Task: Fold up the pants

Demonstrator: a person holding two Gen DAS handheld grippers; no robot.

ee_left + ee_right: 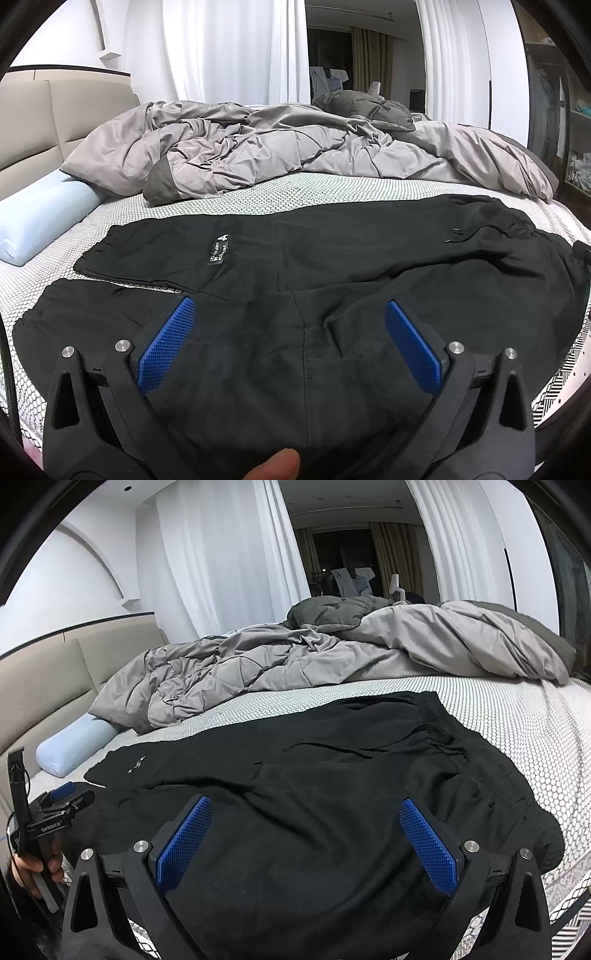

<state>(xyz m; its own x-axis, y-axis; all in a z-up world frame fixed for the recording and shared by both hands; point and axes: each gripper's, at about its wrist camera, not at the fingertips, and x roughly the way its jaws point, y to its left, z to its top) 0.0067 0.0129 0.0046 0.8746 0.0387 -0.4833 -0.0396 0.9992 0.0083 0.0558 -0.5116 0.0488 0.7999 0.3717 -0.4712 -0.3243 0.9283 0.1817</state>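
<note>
The black pants (332,251) lie spread flat on the bed (258,195), with the waistband (454,738) toward 3 o'clock and the two leg cuffs toward 9 o'clock; the legs are a little apart. The cloth looks soft, light and limp, so I judge it will sag and wrinkle when lifted and will not keep a shape by itself. The best places to grip seem to be the thick elastic waistband and the gathered cuffs, because thin single layers may slip from the pads.

The left tongs (291,343) stand wide above the near leg and hold nothing. The right tongs (306,842) are also wide and empty, above the hip part.

The mattress cover has a dotted pattern and looks slightly rough. A crumpled grey blanket (277,147) lies at 12 o'clock, a pale blue pillow (40,225) at 9 o'clock, and white curtains (221,561) hang behind.
</note>
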